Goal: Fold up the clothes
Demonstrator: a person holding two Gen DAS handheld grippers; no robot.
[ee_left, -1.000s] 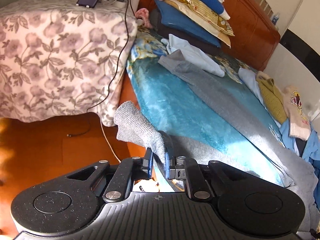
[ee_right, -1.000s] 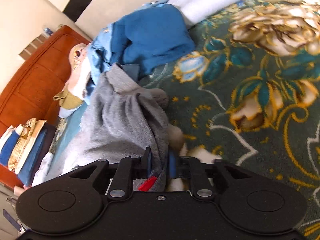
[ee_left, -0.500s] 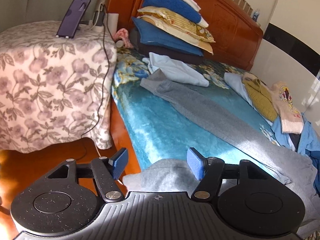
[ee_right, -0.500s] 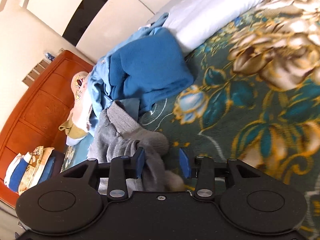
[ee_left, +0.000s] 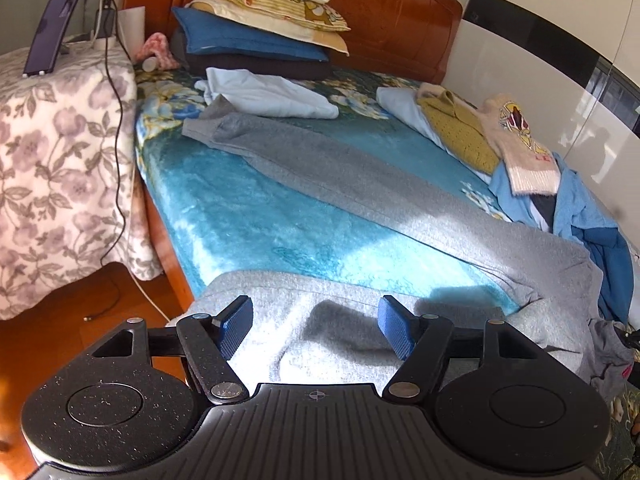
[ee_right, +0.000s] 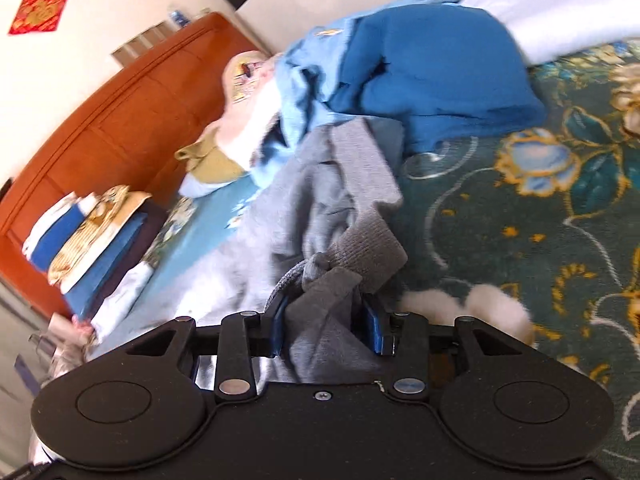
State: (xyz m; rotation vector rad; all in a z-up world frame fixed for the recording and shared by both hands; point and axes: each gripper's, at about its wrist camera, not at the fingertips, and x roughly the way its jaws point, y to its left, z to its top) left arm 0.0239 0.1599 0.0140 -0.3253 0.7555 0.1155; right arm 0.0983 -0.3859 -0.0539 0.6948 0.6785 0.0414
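Grey sweatpants (ee_left: 352, 184) lie stretched along the blue blanket (ee_left: 240, 216), one leg running toward the pillows, the near end folded over below my left gripper (ee_left: 316, 330). The left gripper is open and empty, its blue pads (ee_left: 236, 326) wide apart above the grey cloth. In the right wrist view the waistband end of the grey sweatpants (ee_right: 332, 208) is bunched up, and my right gripper (ee_right: 326, 320) has its jaws partly apart with the grey cloth filling the gap between them.
Stacked pillows (ee_left: 260, 12) rest against the wooden headboard (ee_left: 392, 20). A light blue garment (ee_left: 272, 96), a yellow knit (ee_left: 456, 128), a cream sweater (ee_left: 524, 148) and blue clothes (ee_right: 420, 68) lie on the bed. A floral-covered side table (ee_left: 60, 152) with a phone stands on the left.
The left gripper let go of the grey pant cuff and opened wide; the cloth now lies below it. The right gripper opened too, and grey cloth sits between its jaws.
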